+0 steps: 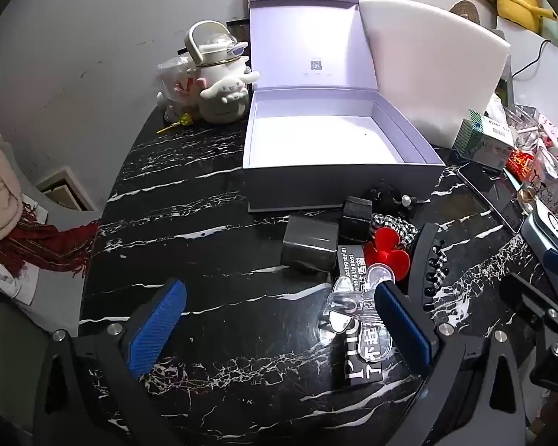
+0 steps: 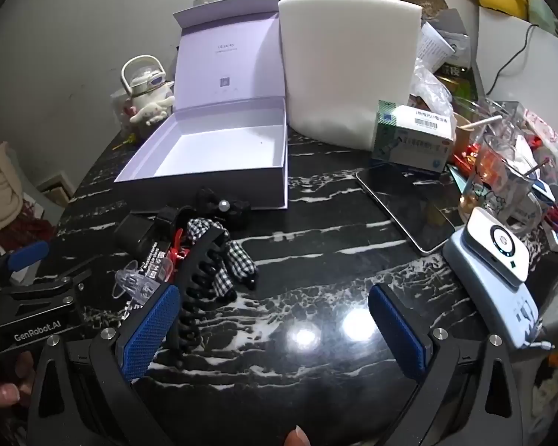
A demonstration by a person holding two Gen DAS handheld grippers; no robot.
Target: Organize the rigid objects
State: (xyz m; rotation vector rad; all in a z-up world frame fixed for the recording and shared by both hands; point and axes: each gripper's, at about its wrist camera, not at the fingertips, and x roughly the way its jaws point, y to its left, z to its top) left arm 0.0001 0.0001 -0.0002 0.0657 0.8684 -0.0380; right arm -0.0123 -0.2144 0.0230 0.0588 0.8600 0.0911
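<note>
An open white gift box [image 1: 264, 182] [image 2: 204, 186] sits empty on the black marble table [image 1: 204, 260] with its lid upright. In front of it lies a heap of small items: two dark boxes [image 1: 310, 243], a red hair clip [image 1: 385, 251], a clear clip [image 1: 344, 303] [image 2: 137, 282], a black lip-gloss box [image 1: 353, 368], a large black claw clip [image 2: 197, 278] [image 1: 422, 260] and a checked scrunchie [image 2: 230, 260]. My left gripper [image 1: 279, 323] is open over bare table, its right finger beside the clear clip. My right gripper [image 2: 275, 323] is open, with the claw clip just inside its left finger.
A white foam block [image 2: 349, 67] stands behind the box. A cream kettle with a plush toy [image 1: 219, 85] is at the back left. On the right lie a phone [image 2: 401, 204], a medicine box [image 2: 413, 133], a glass mug [image 2: 502, 182], a white device [image 2: 494, 249] and clutter.
</note>
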